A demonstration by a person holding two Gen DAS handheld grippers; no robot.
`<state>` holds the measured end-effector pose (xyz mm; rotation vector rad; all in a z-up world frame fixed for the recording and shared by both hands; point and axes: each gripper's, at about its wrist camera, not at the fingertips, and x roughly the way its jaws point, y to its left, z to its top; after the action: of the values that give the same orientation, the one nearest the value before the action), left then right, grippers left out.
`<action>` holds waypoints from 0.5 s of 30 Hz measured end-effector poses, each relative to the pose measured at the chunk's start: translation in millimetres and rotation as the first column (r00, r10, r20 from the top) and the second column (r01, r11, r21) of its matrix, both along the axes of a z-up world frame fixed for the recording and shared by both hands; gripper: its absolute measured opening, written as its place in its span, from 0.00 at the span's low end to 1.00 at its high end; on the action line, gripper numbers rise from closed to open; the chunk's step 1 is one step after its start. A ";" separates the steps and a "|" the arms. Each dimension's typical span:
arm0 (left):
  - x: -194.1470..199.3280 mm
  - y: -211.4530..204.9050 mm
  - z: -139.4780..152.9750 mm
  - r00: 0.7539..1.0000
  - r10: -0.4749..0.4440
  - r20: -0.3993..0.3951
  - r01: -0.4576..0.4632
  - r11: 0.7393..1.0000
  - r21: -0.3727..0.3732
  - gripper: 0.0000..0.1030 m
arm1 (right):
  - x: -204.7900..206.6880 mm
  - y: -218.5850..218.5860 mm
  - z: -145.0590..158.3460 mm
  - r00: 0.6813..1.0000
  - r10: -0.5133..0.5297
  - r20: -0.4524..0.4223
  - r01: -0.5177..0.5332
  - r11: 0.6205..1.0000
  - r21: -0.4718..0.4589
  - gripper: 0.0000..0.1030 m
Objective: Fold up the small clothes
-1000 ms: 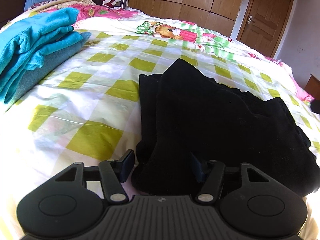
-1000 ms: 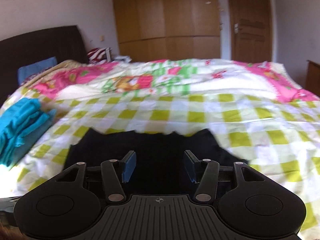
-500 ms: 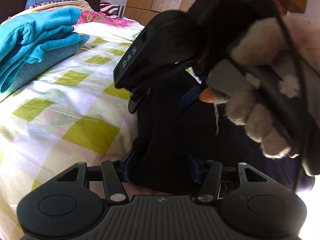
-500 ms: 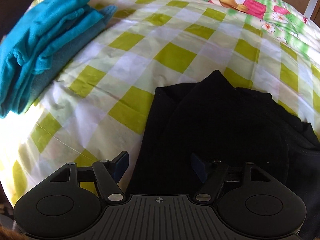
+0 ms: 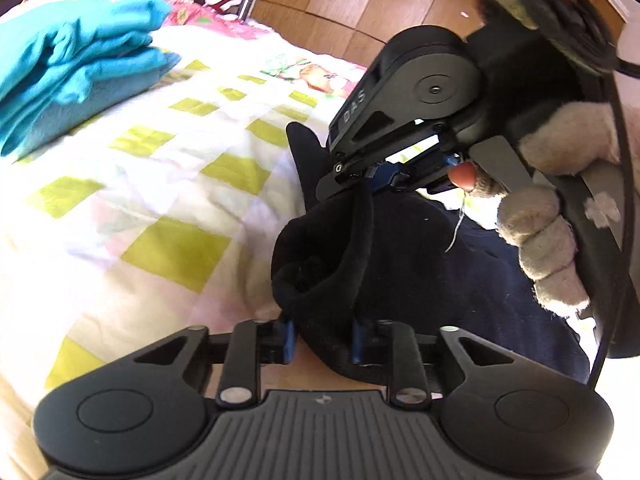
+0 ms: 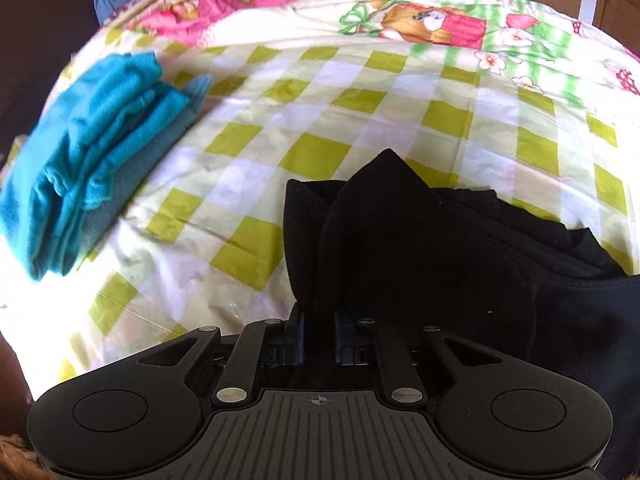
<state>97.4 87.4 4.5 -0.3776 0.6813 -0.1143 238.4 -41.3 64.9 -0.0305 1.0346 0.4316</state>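
Black garment (image 6: 420,248): on checked bedspread (image 6: 320,112), near right. Left gripper (image 5: 324,338): jaws clamped on its near folded edge. Right gripper (image 6: 319,338): jaws clamped on same edge. Folded teal clothes (image 6: 92,152): far left, well apart.

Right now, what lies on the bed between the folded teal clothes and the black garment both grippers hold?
Nothing: between the teal pile and the black garment there is only bare green-and-white checked bedcover, clearest in the right wrist view.
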 end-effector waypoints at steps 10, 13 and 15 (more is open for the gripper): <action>0.8 -112.9 82.8 0.901 -0.335 0.274 0.290 0.937 0.194 0.30 | -59.4 -219.1 66.4 0.915 -0.390 0.104 0.315 0.850 0.422 0.13; 0.5 -173.6 81.8 0.827 -0.486 0.281 0.407 0.864 0.296 0.30 | -74.4 -286.8 42.9 0.860 -0.505 0.065 0.427 0.784 0.451 0.13; 4.0 -212.5 65.4 0.787 -0.572 0.229 0.473 0.799 0.372 0.30 | -74.5 -321.1 8.5 0.820 -0.572 -0.006 0.516 0.735 0.439 0.13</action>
<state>101.5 -125.1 69.9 0.1393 0.4405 -0.5978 163.9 -362.4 73.3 0.6243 0.7520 0.0982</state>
